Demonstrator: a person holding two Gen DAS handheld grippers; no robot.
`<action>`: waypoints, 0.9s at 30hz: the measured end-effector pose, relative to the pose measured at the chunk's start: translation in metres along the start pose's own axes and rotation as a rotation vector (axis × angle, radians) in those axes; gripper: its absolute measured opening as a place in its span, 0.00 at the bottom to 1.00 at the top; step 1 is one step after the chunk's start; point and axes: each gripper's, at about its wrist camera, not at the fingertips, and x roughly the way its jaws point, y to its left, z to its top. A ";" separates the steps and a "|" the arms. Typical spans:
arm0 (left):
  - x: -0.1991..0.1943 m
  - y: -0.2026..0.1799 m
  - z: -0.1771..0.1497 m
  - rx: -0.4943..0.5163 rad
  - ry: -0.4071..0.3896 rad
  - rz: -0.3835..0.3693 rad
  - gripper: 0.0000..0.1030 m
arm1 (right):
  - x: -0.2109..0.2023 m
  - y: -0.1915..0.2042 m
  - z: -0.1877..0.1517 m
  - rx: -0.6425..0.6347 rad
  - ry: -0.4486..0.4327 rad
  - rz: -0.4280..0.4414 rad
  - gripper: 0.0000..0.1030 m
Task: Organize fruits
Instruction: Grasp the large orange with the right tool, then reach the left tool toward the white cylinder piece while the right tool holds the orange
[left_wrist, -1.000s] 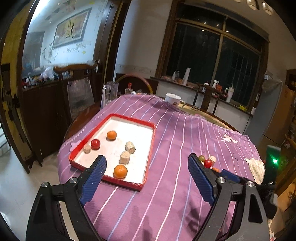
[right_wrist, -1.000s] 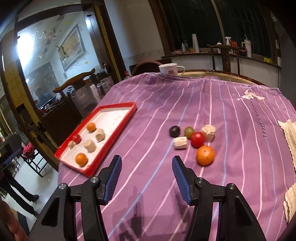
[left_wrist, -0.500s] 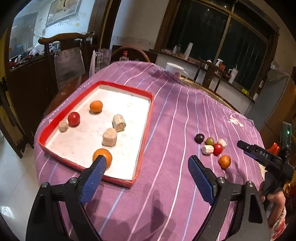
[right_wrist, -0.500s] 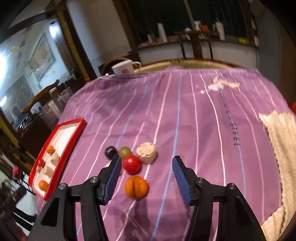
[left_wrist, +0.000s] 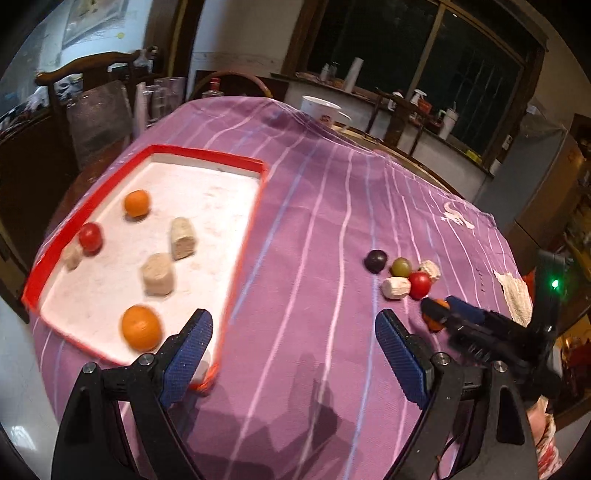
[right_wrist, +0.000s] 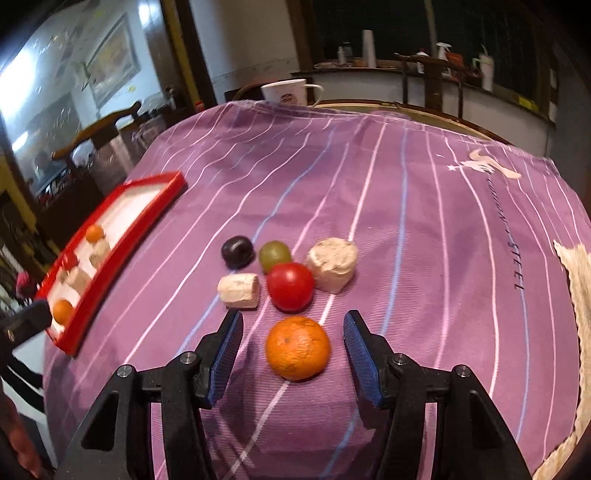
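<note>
A red-rimmed white tray (left_wrist: 207, 157) on the purple striped cloth holds two oranges, a red fruit and several beige chunks; it also shows at the left of the right wrist view (right_wrist: 155, 199). Loose on the cloth lie an orange (right_wrist: 297, 348), a red fruit (right_wrist: 290, 286), a green fruit (right_wrist: 274, 254), a dark plum (right_wrist: 238, 251) and two beige chunks (right_wrist: 239, 290). My right gripper (right_wrist: 293, 350) is open, its jaws on either side of the orange, not touching it. My left gripper (left_wrist: 293, 354) is open and empty above the cloth, beside the tray's near corner.
A white mug (right_wrist: 290, 92) stands at the table's far edge. A cream crocheted cloth (right_wrist: 576, 280) lies at the right edge. A wooden chair (left_wrist: 88, 107) and glassware stand behind the tray. The table edge drops off at the left.
My right gripper has moved forward and down until the orange sits between its open jaws. My left gripper has moved closer to the tray and the cloth.
</note>
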 end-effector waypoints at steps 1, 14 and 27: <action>0.004 -0.006 0.003 0.018 0.009 -0.004 0.87 | 0.002 0.001 0.000 -0.008 0.002 -0.004 0.56; 0.079 -0.077 0.009 0.185 0.125 -0.070 0.87 | -0.006 -0.041 -0.005 0.107 -0.020 -0.104 0.38; 0.122 -0.117 0.017 0.316 0.123 -0.116 0.64 | -0.003 -0.064 -0.006 0.222 0.008 -0.018 0.38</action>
